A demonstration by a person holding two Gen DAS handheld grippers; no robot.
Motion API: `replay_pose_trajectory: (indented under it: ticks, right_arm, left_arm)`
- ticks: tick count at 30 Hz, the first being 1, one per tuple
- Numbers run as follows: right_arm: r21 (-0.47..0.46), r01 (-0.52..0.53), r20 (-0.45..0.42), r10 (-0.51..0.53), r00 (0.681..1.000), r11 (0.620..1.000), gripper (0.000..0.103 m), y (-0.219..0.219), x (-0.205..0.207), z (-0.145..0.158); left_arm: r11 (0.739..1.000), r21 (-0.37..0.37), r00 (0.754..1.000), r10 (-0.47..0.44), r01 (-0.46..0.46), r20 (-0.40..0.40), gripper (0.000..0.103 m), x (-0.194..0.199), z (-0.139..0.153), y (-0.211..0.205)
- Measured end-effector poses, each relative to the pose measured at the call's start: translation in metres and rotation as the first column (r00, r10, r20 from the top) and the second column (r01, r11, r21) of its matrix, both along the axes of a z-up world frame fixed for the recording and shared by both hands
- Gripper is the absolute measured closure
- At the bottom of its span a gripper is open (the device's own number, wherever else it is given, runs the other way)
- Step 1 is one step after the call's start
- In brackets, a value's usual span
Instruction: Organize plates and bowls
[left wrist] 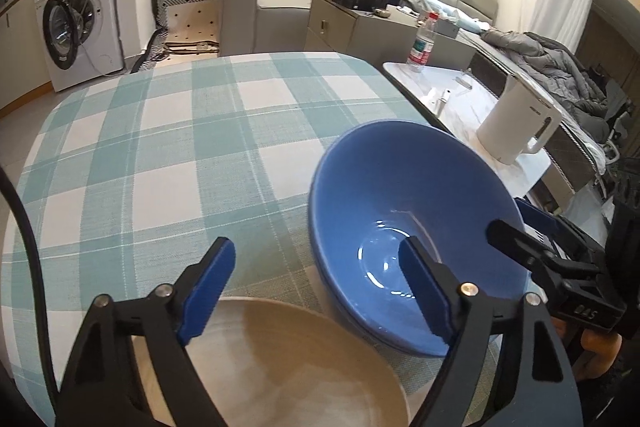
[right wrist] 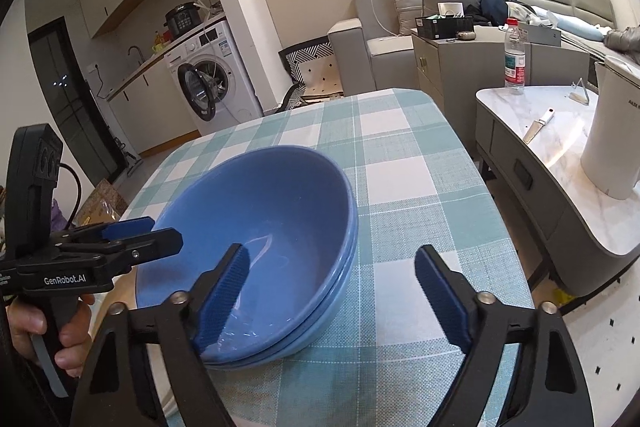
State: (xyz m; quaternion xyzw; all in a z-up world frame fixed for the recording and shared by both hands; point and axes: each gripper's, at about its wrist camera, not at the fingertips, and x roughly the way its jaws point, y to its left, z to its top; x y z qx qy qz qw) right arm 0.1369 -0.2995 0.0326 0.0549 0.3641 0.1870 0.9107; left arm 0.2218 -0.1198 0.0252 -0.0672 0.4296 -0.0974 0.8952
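Left wrist view: the left gripper angles down over a cream plate at the near table edge, jaws wide, holding nothing. Just right, stacked blue bowls sit near the table's right edge. The right gripper straddles their near rim, jaws wide, pads apart from it. Far cloth lies open.

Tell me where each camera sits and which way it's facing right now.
Left wrist: on the left gripper, angled down over a beige plate; right gripper at right.
Right wrist: on the right gripper, angled down; left gripper and hand at left.
Shared: stacked blue bowls, checked tablecloth, white kettle.
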Motion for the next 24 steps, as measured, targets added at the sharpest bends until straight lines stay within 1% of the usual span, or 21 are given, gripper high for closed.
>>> replay_pose_trajectory:
  ticks: [1,2,3,4,5,7,8,10,12,15,19,24]
  right_arm:
    - [-0.002,-0.003,0.0,0.003,1.0,1.0,0.023,0.001,0.0,-0.001]
    - [-0.003,-0.007,-0.002,0.007,1.0,1.0,0.025,0.002,0.0,-0.001]
    - [-0.005,-0.015,-0.007,0.015,1.0,1.0,0.031,0.004,0.001,-0.003]
    - [-0.007,-0.022,-0.011,0.022,1.0,1.0,0.035,0.005,0.001,-0.004]
    - [-0.01,-0.027,-0.014,0.027,1.0,1.0,0.036,0.007,0.001,-0.005]
    - [-0.012,-0.032,-0.018,0.032,0.999,0.999,0.042,0.008,0.001,-0.006]
    - [-0.011,-0.035,-0.02,0.035,0.999,0.999,0.042,0.009,0.001,-0.006]
    - [-0.007,-0.039,-0.02,0.038,0.999,0.999,0.042,0.01,0.001,-0.006]
    - [-0.001,-0.039,-0.018,0.039,0.999,0.999,0.042,0.01,0.001,-0.005]
    - [-0.002,-0.048,-0.011,0.047,0.999,0.999,0.042,0.011,0.0,-0.005]
    - [-0.008,-0.06,-0.004,0.06,0.998,0.998,0.042,0.014,-0.003,-0.004]
    - [-0.005,-0.057,-0.006,0.057,0.998,0.998,0.042,0.015,-0.003,-0.003]
  left_arm:
    - [1.0,0.002,1.0,-0.009,0.009,0.001,0.021,-0.001,0.0,-0.002]
    - [1.0,0.004,1.0,-0.019,0.019,0.002,0.025,-0.001,0.0,-0.005]
    - [1.0,0.006,1.0,-0.028,0.028,0.001,0.029,-0.001,-0.001,-0.007]
    - [0.999,0.008,0.999,-0.033,0.033,-0.002,0.031,-0.001,-0.001,-0.009]
    - [0.999,0.01,0.999,-0.036,0.036,-0.004,0.035,0.0,-0.002,-0.011]
    - [0.999,0.015,0.999,-0.037,0.037,-0.008,0.042,0.0,-0.003,-0.013]
    - [0.999,0.015,0.999,-0.04,0.04,-0.01,0.048,0.0,-0.003,-0.014]
    - [0.999,0.012,0.999,-0.042,0.042,-0.012,0.052,-0.001,-0.004,-0.016]
    - [0.999,0.011,0.999,-0.045,0.045,-0.012,0.059,-0.001,-0.005,-0.017]
    - [0.999,0.009,0.998,-0.053,0.053,-0.018,0.061,0.0,-0.007,-0.019]
    - [0.998,0.023,0.998,-0.053,0.054,-0.02,0.061,-0.001,-0.008,-0.022]
    - [0.998,0.02,0.998,-0.051,0.052,-0.022,0.061,-0.002,-0.008,-0.023]
